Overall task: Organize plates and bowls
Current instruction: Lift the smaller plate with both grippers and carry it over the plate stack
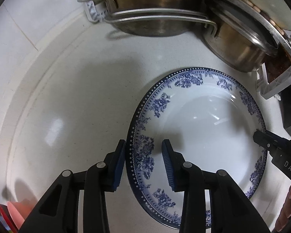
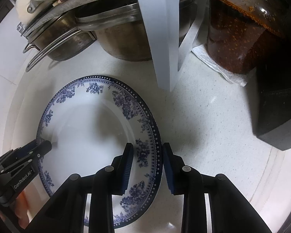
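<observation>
While straddling opposite edges of the blue-and-white plate [image 1: 199,128], both spread apart, neither clamped: left tongs [image 1: 143,155] with one finger outside the plate's left rim and one over its floral border; right tongs [image 2: 147,159] likewise astride the plate's right rim. Plate flat on the white desk [image 1: 77,101], just in front of the steel pots [image 1: 151,9]. Right of the plate, a dark jar [image 2: 240,31] and black box [image 2: 279,114].
</observation>
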